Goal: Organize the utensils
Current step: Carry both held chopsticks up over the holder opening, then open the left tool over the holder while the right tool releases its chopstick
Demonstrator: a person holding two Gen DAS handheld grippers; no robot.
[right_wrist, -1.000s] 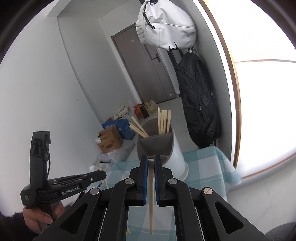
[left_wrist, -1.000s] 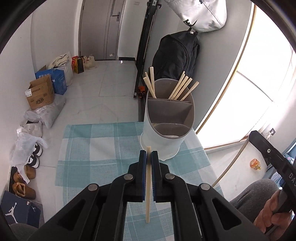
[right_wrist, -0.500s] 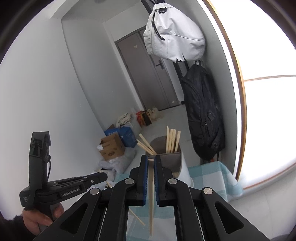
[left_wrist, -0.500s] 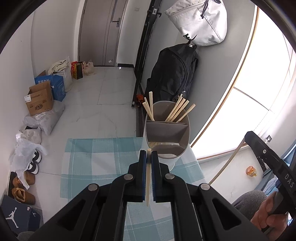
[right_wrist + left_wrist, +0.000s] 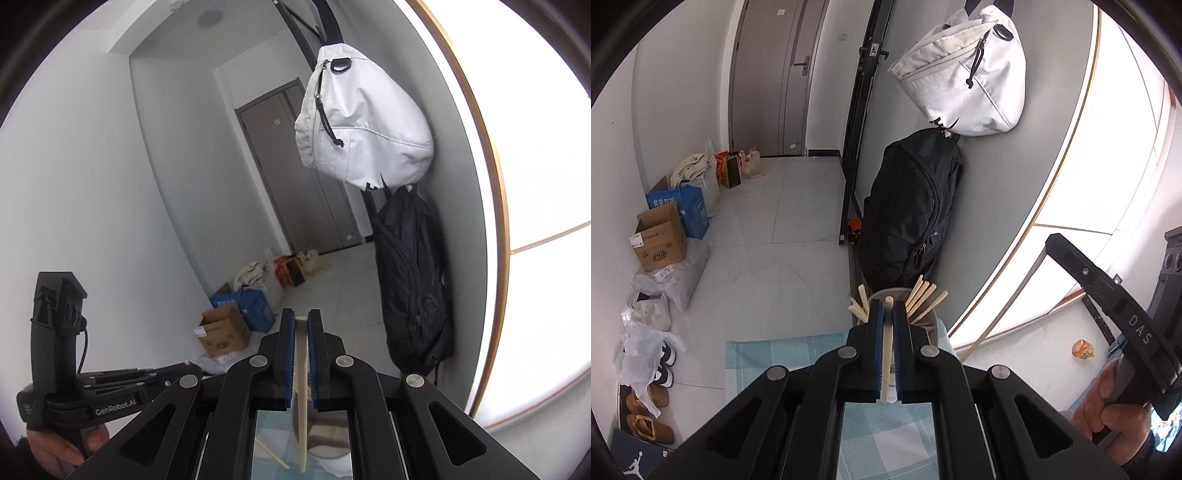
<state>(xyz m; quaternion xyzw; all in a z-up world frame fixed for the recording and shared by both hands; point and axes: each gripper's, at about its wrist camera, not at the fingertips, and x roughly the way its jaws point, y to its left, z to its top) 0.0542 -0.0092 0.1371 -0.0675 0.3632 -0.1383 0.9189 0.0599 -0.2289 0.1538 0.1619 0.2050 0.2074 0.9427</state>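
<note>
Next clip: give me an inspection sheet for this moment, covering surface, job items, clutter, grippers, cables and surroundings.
Surface: teal checked cloth over the table.
Job's things: utensil holder, mostly hidden behind the left gripper, with chopsticks sticking out of it; loose chopstick lying on the cloth.
Clutter: nothing seen on the cloth.
Grippers: left gripper shut on a chopstick; right gripper shut on another chopstick. Both sticks hang downward.
Cables: thin black cable on the left gripper's handle.
Surroundings: white bag above black backpack on the wall; cardboard box, bags and shoes along the floor; grey door; bright window.
</note>
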